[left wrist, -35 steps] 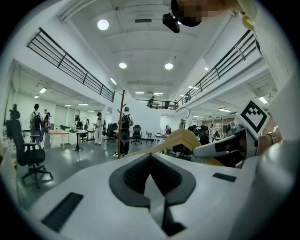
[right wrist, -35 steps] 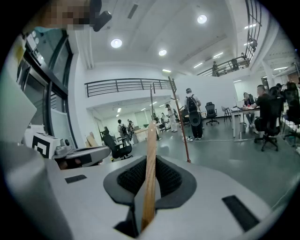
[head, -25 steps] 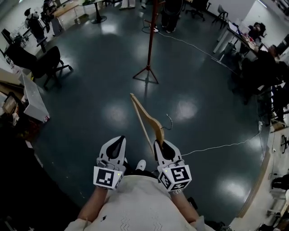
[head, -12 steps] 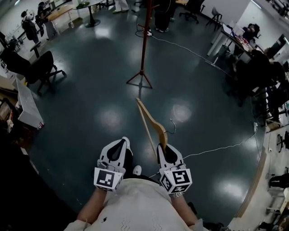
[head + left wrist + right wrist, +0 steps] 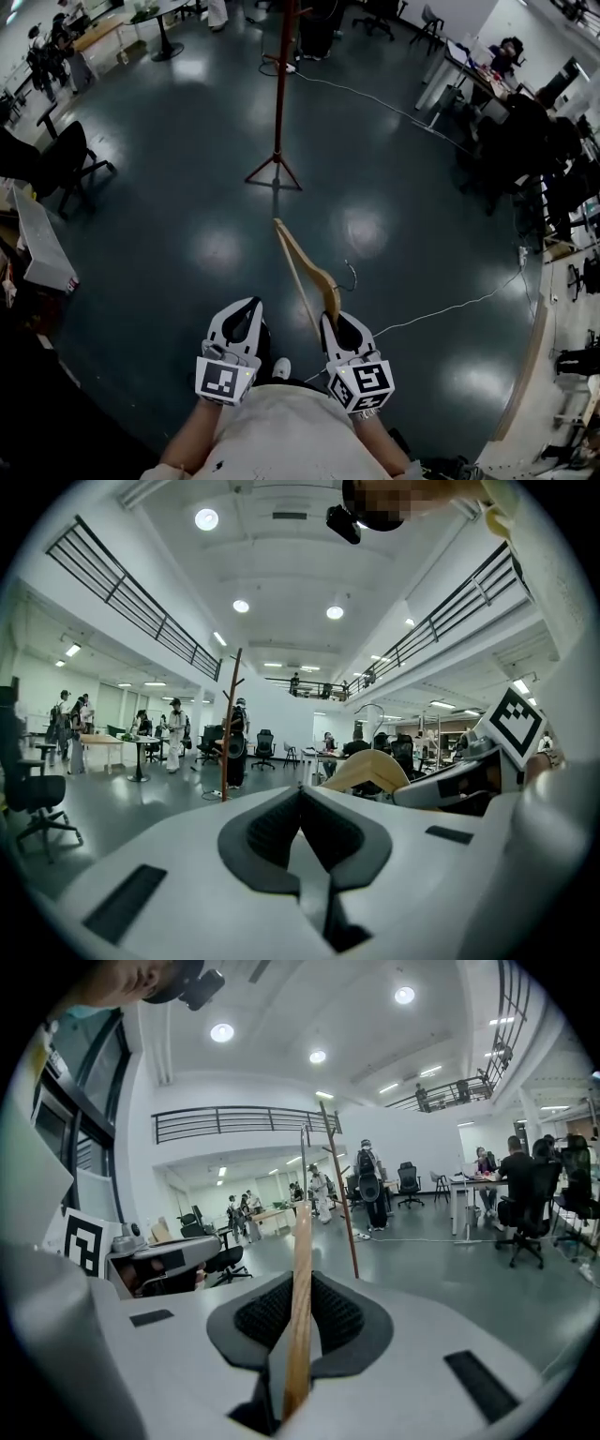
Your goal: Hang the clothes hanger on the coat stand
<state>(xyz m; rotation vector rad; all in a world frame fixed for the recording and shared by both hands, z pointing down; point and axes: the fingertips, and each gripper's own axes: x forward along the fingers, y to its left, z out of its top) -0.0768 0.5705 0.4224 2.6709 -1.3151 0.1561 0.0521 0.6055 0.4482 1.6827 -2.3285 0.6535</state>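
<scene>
Right gripper [image 5: 300, 1288] is closed on the clothes hanger [image 5: 319, 275], its pads pinching one end of the wooden bar edge-on, so the rest of the hanger juts forward and slightly left of the person's body. Held by the end like this, the hanger's metal hook [image 5: 352, 274] stays free out to the right side, which is likely the point: the hook is the part that must catch on the coat stand [image 5: 279, 94], and nothing of the gripper stands in its way. Left gripper [image 5: 239, 323] sits just beside the right one with its jaws together and nothing between them; it appears to be only riding along, apart from the hanger.

The stand rises well ahead on the dark floor [image 5: 187, 187], a thin red pole on spread feet [image 5: 274, 173], with its branching pegs visible at the top in both gripper views. Between the hanger's far tip and the stand the floor lies open, so a straight approach looks unobstructed. A white cable [image 5: 441, 307] trails across the floor to the right, and another runs past the stand's far side; both are probably worth stepping around. An office chair [image 5: 66, 159] stands far to the left and a desk [image 5: 441, 70] with seated people far to the right, all well away from the path. The hook must be raised to peg height.
</scene>
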